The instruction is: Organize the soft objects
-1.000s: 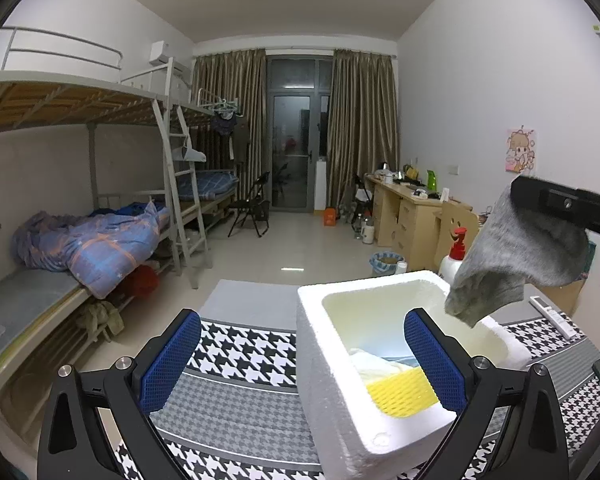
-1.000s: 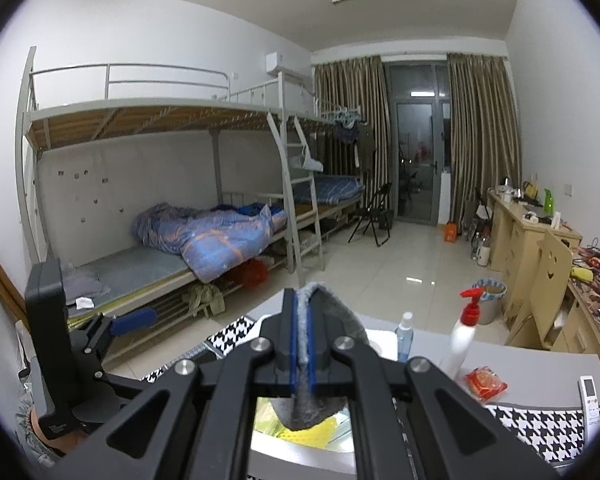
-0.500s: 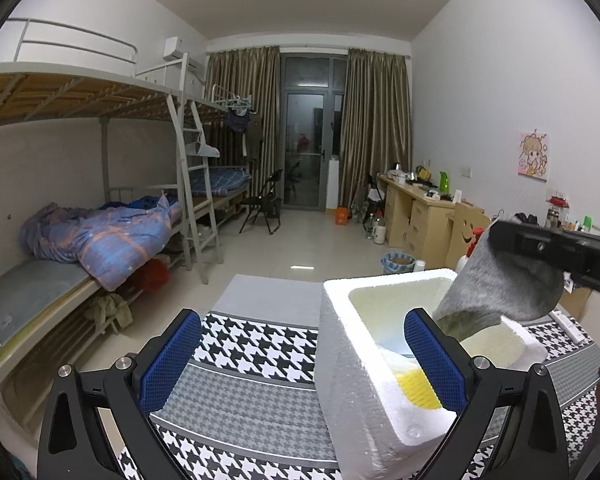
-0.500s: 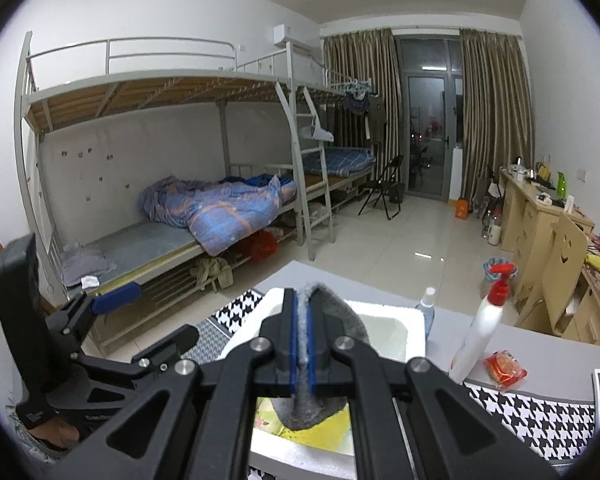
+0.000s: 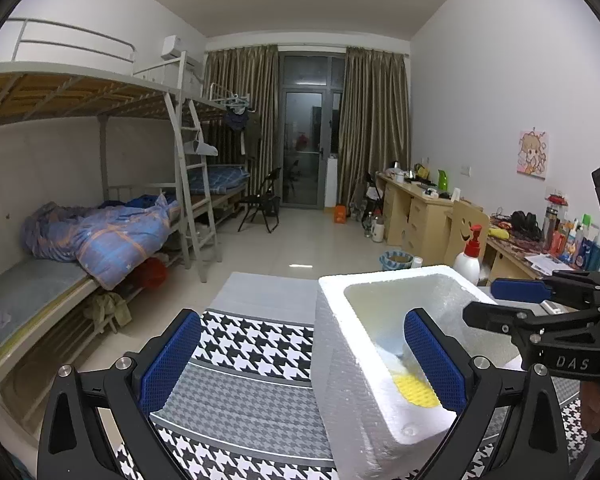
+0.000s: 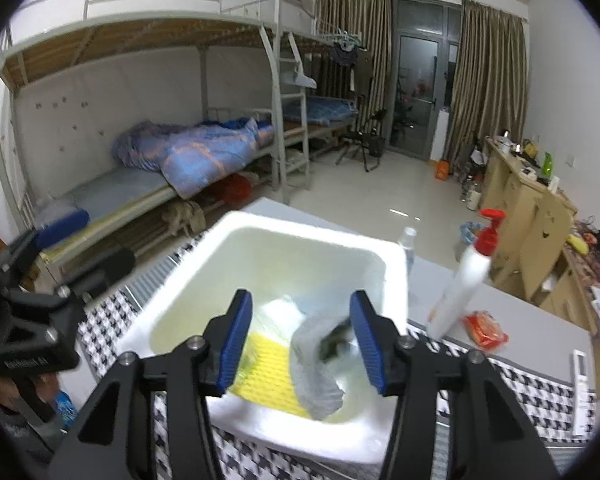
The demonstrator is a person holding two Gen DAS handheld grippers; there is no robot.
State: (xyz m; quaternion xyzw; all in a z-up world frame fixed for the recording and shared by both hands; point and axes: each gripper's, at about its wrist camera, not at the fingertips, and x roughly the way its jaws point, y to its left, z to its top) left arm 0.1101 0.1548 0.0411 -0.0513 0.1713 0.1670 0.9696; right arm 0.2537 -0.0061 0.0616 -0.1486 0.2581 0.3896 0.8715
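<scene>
From the left wrist, the left tool (image 5: 300,354) stands wide, blue pads apart and holding nothing, over a houndstooth mat (image 5: 244,364) on the worktop. A white foam box (image 5: 364,364) sits at 3 o'clock of the mat, its near wall between the pads; only a yellow net (image 5: 416,389) and a pale corner show inside. The right tool (image 5: 496,304) reaches in from 3 o'clock above the box's far rim, its fingers spread. From the right wrist, the right tool (image 6: 300,340) looks down into the box (image 6: 388,264), jaws wide with nothing between the pads. This view shows what the other hides: a grey sock (image 6: 314,364) lying blurred inside the box, beside the net (image 6: 266,372), with a white cloth (image 6: 282,316) at 12 o'clock of it. A spray bottle (image 6: 464,280) stands at 2 o'clock of the box, an orange packet (image 6: 485,330) and a remote (image 6: 580,386) farther right. The left tool (image 6: 56,248) shows at 9 o'clock.
</scene>
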